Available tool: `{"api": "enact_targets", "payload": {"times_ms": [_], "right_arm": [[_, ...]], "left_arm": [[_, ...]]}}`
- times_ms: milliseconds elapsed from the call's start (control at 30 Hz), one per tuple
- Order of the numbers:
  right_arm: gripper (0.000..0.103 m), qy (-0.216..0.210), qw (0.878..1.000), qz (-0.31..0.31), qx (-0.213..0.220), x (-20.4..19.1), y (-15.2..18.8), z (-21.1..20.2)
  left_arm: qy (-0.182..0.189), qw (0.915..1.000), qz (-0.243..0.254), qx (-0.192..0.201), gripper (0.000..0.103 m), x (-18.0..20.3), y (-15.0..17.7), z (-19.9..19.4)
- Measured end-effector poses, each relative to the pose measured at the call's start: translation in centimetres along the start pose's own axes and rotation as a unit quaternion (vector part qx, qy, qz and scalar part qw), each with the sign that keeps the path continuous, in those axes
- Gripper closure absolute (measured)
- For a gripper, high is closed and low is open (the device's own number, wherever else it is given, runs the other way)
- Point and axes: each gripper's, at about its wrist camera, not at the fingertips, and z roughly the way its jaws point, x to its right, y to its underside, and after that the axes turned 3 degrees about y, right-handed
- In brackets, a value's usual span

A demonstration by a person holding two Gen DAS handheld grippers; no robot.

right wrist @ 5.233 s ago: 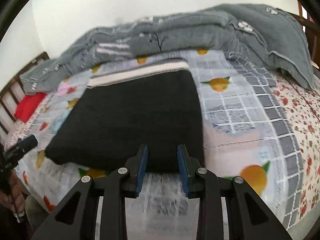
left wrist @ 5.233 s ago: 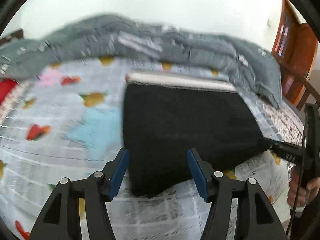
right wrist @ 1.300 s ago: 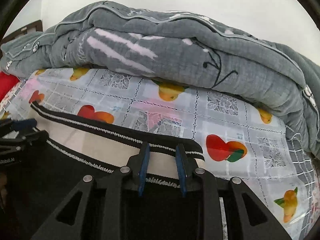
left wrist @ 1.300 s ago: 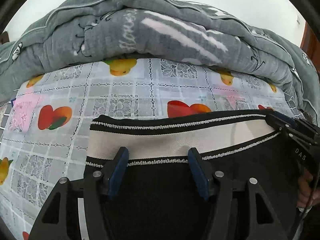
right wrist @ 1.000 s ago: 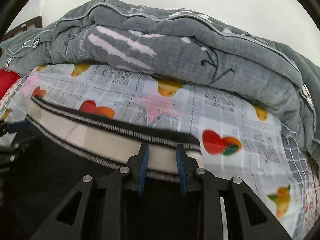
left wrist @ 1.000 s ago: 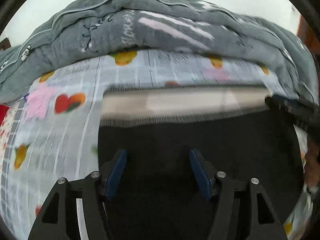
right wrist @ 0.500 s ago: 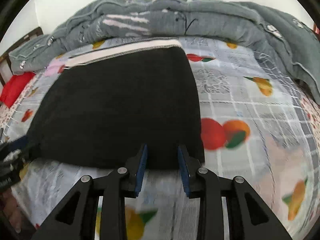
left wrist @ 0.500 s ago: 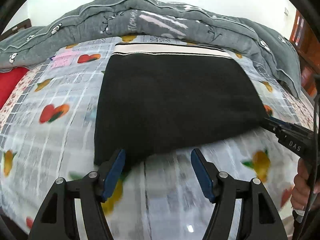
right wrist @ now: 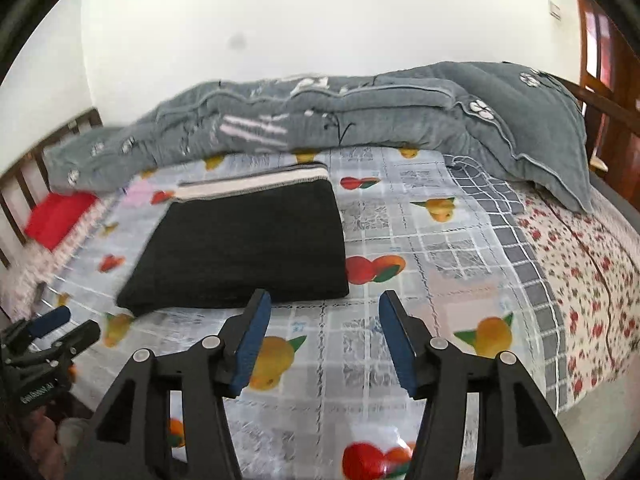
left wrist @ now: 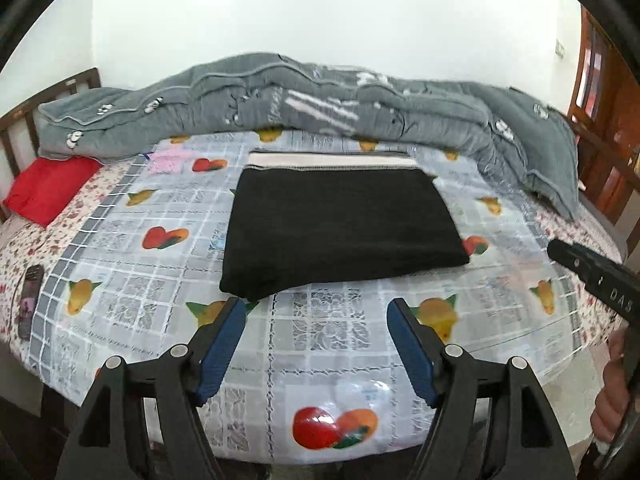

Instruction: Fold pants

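Observation:
The black pants (left wrist: 336,232) lie folded into a flat rectangle on the bed, cream waistband (left wrist: 332,159) at the far edge. In the right wrist view the same pants (right wrist: 244,248) sit left of centre. My left gripper (left wrist: 316,312) hovers over the fruit-print sheet just short of the pants' near edge, its jaws opening with nothing between them. My right gripper (right wrist: 324,308) hangs near the pants' near right corner, jaws also opening and empty. The right tool (left wrist: 596,280) shows at the left view's right edge, and the left gripper (right wrist: 56,328) shows at lower left of the right wrist view.
A grey quilt (left wrist: 320,100) is heaped along the far side of the bed. A red cushion (left wrist: 48,188) lies at the far left by the wooden headboard (left wrist: 24,120). A dark phone (left wrist: 30,300) rests near the left bed edge. Wooden furniture (right wrist: 616,100) stands at the right.
Both grippers pulled back and rose from the waistband end to beyond the pants' near edge. The right jaws let go and spread wide; the left widened a little. The pants lie still.

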Motion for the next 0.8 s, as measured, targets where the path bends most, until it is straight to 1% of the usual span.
{"api": "enact_targets", "payload": {"times_ms": [100, 133, 200, 267, 333, 367, 433, 567, 800], "right_arm": [[0.047, 0.017, 1.000, -0.017, 0.001, 0.1, 0.0, -1.7], [0.046, 0.025, 0.999, -0.022, 0.000, 0.1, 0.1, -2.3], [0.039, 0.019, 0.999, -0.027, 0.008, 0.2, 0.2, -3.3], [0.016, 0.021, 0.999, -0.034, 0.023, 0.1, 0.2, -4.3], [0.011, 0.037, 0.997, -0.044, 0.046, -0.1, 0.3, -5.2], [0.009, 0.044, 0.996, -0.052, 0.052, -0.3, 0.3, -5.4], [0.009, 0.045, 0.996, -0.053, 0.052, -0.3, 0.2, -5.5], [0.008, 0.045, 0.997, -0.044, 0.046, 0.3, 0.1, -4.9], [0.009, 0.056, 0.997, -0.045, 0.038, 0.3, 0.6, -3.7]], "left_arm": [[-0.003, 0.9999, -0.002, 0.017, 0.027, 0.7, 0.1, -2.1], [-0.008, 0.9997, 0.000, 0.025, 0.023, 1.0, 0.2, -2.7], [-0.017, 0.9992, 0.007, 0.037, 0.019, 1.6, 0.1, -3.6], [-0.023, 0.9988, 0.009, 0.042, 0.016, 2.0, -0.1, -4.0], [-0.026, 0.9987, 0.008, 0.044, 0.016, 2.1, -0.2, -4.1], [-0.026, 0.9987, 0.008, 0.043, 0.016, 2.2, -0.3, -4.0], [-0.024, 0.9988, 0.011, 0.042, 0.016, 2.3, -0.3, -3.9], [-0.029, 0.9986, 0.013, 0.043, 0.016, 2.4, -0.1, -3.5], [-0.026, 0.9991, 0.004, 0.033, 0.016, 1.9, 0.1, -2.4]]}}
